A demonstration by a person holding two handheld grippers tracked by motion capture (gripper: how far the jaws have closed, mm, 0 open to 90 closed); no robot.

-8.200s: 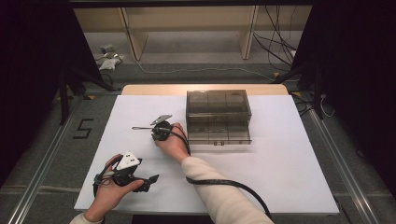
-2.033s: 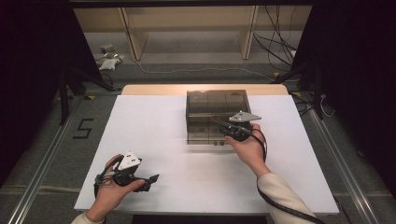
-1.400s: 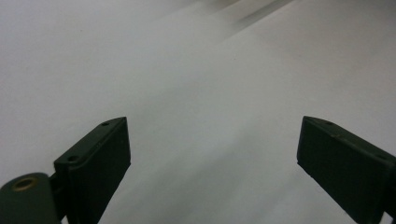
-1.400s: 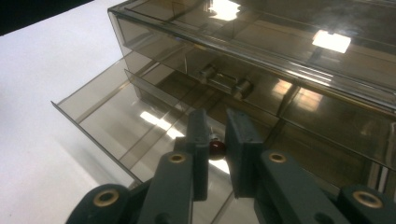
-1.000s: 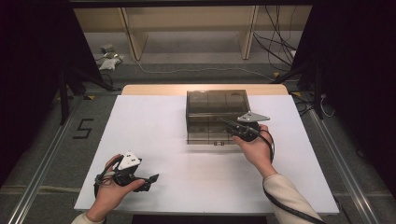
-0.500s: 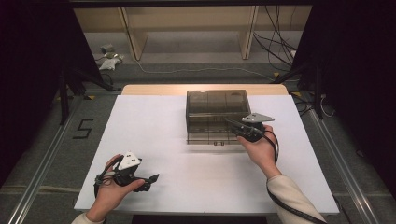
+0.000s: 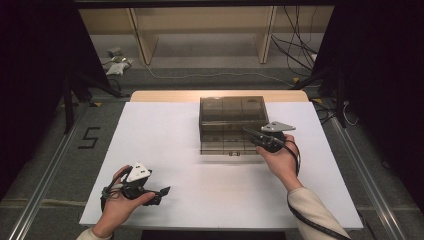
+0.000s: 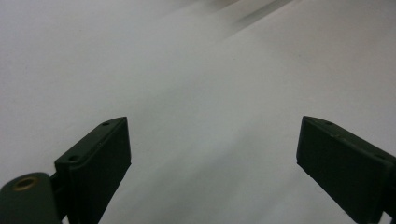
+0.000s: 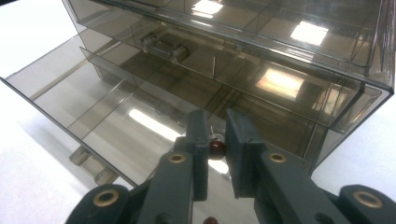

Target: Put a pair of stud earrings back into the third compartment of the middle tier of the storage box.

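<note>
A smoke-tinted clear drawer box (image 7: 230, 112) stands at the back middle of the white table top (image 7: 165, 150). Its lowest drawer (image 7: 222, 145) is pulled out toward me, and dividers split it into compartments (image 9: 116, 116). My right gripper (image 7: 248, 132) hovers over the right end of that drawer. Its jaws are almost together on a small red part with a thin wire lead (image 9: 217, 146). Below the jaws a second red spot (image 9: 210, 219) shows. My left gripper (image 7: 162, 195) rests near the front left corner, open (image 8: 212, 158) over bare white surface.
An upper drawer's handle (image 9: 163, 46) shows through the box wall. The wooden table edge (image 7: 220, 95) runs behind the box. Cables (image 7: 300, 55) and shelf legs (image 7: 140, 40) lie on the floor beyond, and a "5" mark (image 7: 90, 137) is on the floor at left.
The right gripper went from the table left of the box to the right end of the open drawer. Over the last second it barely shifted. The left gripper stayed put.
</note>
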